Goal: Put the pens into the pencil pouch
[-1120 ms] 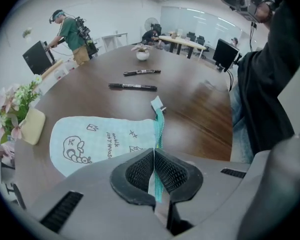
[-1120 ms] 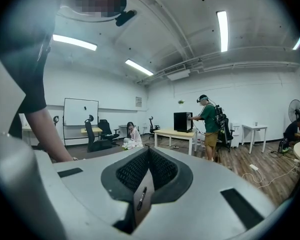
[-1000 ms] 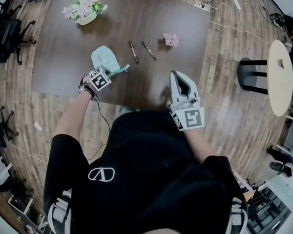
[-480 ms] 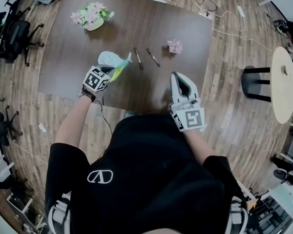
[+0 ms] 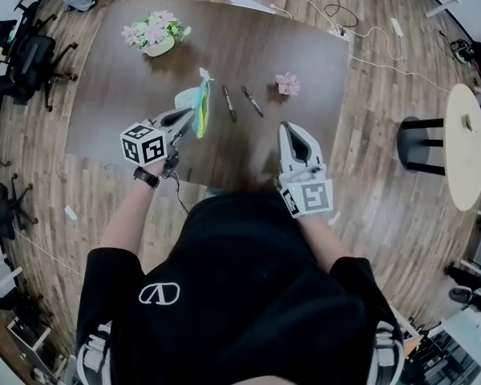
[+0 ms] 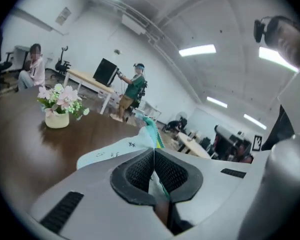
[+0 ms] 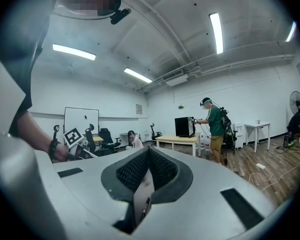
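Note:
My left gripper is shut on one edge of the pale teal pencil pouch and holds it in the air above the brown table. In the left gripper view the pouch sticks out past the closed pads, its green and yellow zipper end pointing away. Two dark pens lie side by side on the table just right of the pouch. My right gripper hovers at the table's near edge, shut with nothing in it; in its own view the right gripper points level across the room.
A pot of pink and white flowers stands at the table's far left and a small pink flower lies right of the pens. A round pale table and a black stool stand right, office chairs left. People are in the background.
My left gripper has risen from the tabletop and rolled, and the pouch has come up off the table with it. The right gripper has kept still.

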Tool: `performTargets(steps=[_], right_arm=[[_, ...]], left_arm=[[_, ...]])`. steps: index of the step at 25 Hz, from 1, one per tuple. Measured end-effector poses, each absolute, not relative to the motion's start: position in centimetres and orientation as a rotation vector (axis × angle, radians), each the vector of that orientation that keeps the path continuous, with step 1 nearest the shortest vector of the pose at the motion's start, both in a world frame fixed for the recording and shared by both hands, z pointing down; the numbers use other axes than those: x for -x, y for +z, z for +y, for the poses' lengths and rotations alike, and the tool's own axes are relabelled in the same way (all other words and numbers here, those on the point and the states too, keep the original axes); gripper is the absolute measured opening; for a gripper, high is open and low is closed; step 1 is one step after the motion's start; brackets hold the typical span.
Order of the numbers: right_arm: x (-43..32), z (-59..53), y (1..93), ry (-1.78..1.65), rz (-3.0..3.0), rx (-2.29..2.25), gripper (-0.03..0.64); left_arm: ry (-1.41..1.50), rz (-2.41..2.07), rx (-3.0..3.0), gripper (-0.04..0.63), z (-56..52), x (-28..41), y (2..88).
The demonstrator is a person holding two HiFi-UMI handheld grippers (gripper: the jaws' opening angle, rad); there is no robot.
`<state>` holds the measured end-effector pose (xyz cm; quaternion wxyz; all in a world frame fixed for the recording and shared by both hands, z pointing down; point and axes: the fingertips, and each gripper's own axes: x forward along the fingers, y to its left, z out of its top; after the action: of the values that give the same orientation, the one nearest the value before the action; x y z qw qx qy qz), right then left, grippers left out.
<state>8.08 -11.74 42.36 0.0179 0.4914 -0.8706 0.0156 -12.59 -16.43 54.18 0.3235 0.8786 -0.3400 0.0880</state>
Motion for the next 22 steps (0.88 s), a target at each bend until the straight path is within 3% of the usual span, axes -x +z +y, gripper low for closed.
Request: performTargets(steps=[10,22], right_arm=[[-8.2,-11.7,42.5,0.056,-2.71,-1.523,-0.002],[-8.5,-11.9,41.5,-0.034,-2.704,-1.571,-0.002]], left_arm=[[-0.286,-0.883,-2.264,0.006,-13.8,9.9,44.3],[-0.341,-0.894,-2.272,0.006,-12.4,8.9,42.2]])
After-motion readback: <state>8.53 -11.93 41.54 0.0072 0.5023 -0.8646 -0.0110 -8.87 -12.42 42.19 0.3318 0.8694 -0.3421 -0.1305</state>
